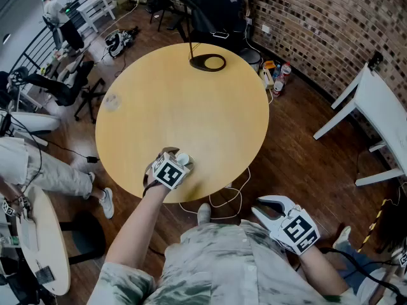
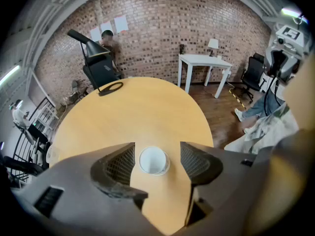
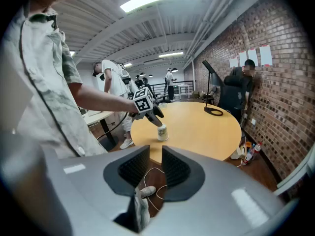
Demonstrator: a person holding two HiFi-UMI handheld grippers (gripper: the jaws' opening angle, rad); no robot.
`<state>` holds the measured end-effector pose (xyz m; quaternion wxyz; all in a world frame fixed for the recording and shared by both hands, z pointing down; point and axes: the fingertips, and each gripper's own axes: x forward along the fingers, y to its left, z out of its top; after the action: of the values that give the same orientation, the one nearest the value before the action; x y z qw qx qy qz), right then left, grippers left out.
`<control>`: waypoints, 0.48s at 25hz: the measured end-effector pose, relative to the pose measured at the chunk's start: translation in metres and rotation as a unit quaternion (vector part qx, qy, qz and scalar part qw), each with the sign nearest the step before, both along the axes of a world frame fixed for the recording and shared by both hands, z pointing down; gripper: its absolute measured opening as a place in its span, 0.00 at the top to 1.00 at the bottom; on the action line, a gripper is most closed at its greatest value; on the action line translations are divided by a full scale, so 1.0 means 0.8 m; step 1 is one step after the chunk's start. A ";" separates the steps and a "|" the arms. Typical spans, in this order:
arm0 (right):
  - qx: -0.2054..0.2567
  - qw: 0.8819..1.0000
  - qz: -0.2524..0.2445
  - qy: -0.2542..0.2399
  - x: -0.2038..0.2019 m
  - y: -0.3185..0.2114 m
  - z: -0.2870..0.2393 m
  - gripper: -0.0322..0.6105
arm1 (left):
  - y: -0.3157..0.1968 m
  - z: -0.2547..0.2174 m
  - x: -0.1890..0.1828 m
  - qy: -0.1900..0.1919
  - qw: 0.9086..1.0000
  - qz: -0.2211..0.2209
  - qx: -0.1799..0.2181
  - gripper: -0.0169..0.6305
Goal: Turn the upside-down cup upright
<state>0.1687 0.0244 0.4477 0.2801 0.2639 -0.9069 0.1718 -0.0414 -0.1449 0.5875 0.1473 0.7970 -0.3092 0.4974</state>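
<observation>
A small white paper cup (image 1: 182,159) stands on the round wooden table (image 1: 191,100) near its front edge; from the side (image 3: 162,132) it looks wider at the base. My left gripper (image 1: 176,158) points steeply down over the cup. The cup's white round top (image 2: 154,161) shows between the two dark pads (image 2: 119,165), with a strip of bare wood on each side, so the jaws are open and not pressing. My right gripper (image 1: 255,206) hangs off the table by my right side. Its jaws are nearly together with only a thin slit and nothing between them (image 3: 155,167).
A black ring-shaped lamp base (image 1: 208,62) sits at the table's far edge, in front of a black office chair (image 1: 216,8). White cable (image 1: 222,199) and a shoe lie on the floor below the front edge. A white desk (image 1: 381,116) stands at right, a seated person's legs (image 1: 44,170) at left.
</observation>
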 end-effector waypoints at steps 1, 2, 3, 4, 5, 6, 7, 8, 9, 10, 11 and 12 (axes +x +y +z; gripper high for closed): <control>0.000 1.000 0.003 -0.001 -0.009 -0.006 0.003 0.83 | -0.005 0.012 -0.005 -0.009 1.000 0.007 -0.011 0.53; 0.000 1.000 0.005 -0.002 -0.018 -0.012 0.007 0.83 | -0.009 0.025 -0.009 -0.018 0.999 0.015 -0.024 0.52; 0.000 1.000 0.007 -0.003 -0.026 -0.016 0.010 0.83 | -0.011 0.037 -0.013 -0.026 0.999 0.022 -0.038 0.51; -0.001 1.000 0.008 -0.002 -0.034 -0.019 0.013 0.83 | -0.011 0.048 -0.017 -0.034 0.998 0.030 -0.049 0.49; -0.003 1.000 0.009 -0.001 -0.039 -0.021 0.016 0.83 | -0.011 0.057 -0.019 -0.040 0.997 0.039 -0.059 0.48; -0.005 1.000 0.012 0.001 -0.043 -0.023 0.018 0.83 | -0.012 0.064 -0.020 -0.046 0.996 0.048 -0.064 0.48; -0.008 1.000 0.016 0.004 -0.045 -0.025 0.019 0.83 | -0.014 0.069 -0.019 -0.048 0.995 0.055 -0.067 0.48; -0.010 1.000 0.021 0.007 -0.046 -0.028 0.019 0.83 | -0.016 0.073 -0.017 -0.047 0.995 0.061 -0.068 0.47; -0.012 1.000 0.026 0.009 -0.047 -0.030 0.019 0.83 | -0.018 0.074 -0.015 -0.045 0.994 0.067 -0.069 0.47; -0.012 0.999 0.030 0.011 -0.049 -0.033 0.018 0.83 | -0.019 0.076 -0.014 -0.044 0.994 0.073 -0.071 0.48; -0.013 0.999 0.033 0.013 -0.053 -0.035 0.018 0.83 | -0.020 0.078 -0.014 -0.044 0.993 0.080 -0.072 0.51; -0.014 0.999 0.035 0.015 -0.057 -0.037 0.018 0.83 | -0.019 0.080 -0.015 -0.044 0.992 0.087 -0.073 0.54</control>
<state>0.1231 -0.0053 0.4624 0.2907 0.2943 -0.8903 0.1904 -0.0538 -0.1605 0.6513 0.1477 0.7852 -0.2074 0.5645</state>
